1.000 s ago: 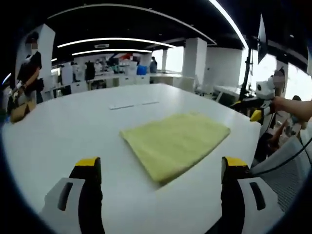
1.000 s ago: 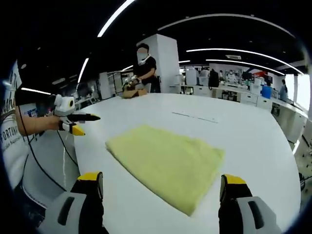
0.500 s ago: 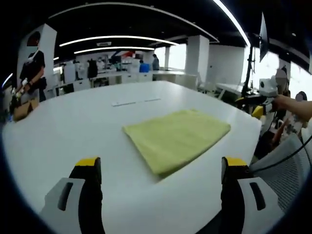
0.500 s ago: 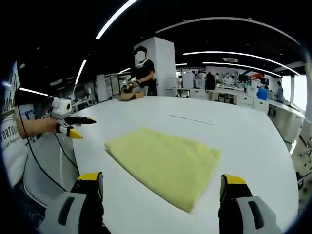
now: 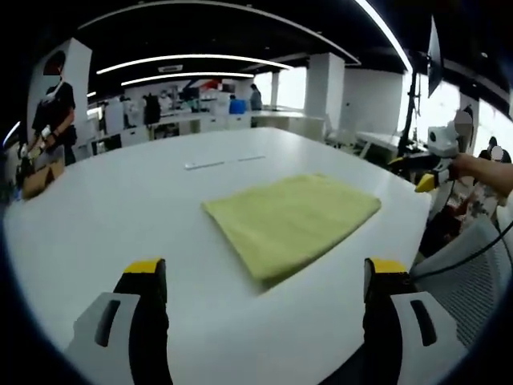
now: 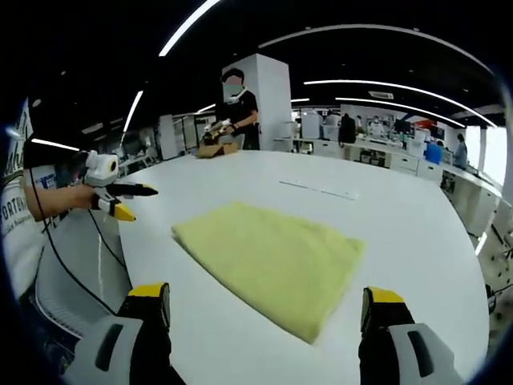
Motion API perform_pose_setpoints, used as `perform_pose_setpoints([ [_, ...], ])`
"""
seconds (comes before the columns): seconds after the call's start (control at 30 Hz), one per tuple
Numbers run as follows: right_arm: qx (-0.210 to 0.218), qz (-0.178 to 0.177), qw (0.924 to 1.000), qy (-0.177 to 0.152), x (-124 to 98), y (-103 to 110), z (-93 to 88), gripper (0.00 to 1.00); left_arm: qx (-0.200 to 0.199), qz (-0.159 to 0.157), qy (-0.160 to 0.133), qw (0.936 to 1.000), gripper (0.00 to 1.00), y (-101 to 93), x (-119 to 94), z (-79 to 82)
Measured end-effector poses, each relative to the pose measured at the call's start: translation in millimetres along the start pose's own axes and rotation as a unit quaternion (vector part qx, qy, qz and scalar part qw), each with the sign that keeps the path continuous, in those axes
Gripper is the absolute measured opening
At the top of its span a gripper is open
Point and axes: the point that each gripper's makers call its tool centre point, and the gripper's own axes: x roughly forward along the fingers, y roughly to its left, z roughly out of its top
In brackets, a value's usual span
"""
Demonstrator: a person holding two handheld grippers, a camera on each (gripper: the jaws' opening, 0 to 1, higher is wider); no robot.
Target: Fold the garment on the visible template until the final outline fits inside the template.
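Observation:
A yellow garment [image 5: 292, 220] lies folded into a flat rectangle on the white table [image 5: 120, 216]. My left gripper [image 5: 266, 273] hangs short of its near edge, jaws wide apart and nothing between them. From the other side the garment [image 6: 268, 257] looks the same, and my right gripper [image 6: 264, 293] is open before it, holding nothing. The right gripper [image 5: 423, 167] is held in a hand past the table's right edge. The left gripper [image 6: 120, 199] is held in a hand off the table's left edge, jaws spread. Neither gripper touches the cloth.
Thin pale marks [image 5: 223, 163] lie on the table beyond the garment, also visible as marks [image 6: 317, 189]. A person [image 6: 234, 112] stands at the far edge with a brown box [image 6: 212, 148]. A mesh chair [image 5: 473, 277] sits beside the table's right edge.
Both views have shifted slightly with the hands. The garment lies where it was. Each gripper stays open and off the cloth.

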Motion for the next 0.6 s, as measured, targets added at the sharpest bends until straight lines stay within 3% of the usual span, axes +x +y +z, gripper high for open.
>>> perform_pose_setpoints([
  [0.6, -0.004, -0.003, 0.9998, 0.017, 0.5, -0.7, -7.6, 0.98, -0.006, -0.005, 0.007, 0.9999, 0.99, -4.8, 0.6, -5.4],
])
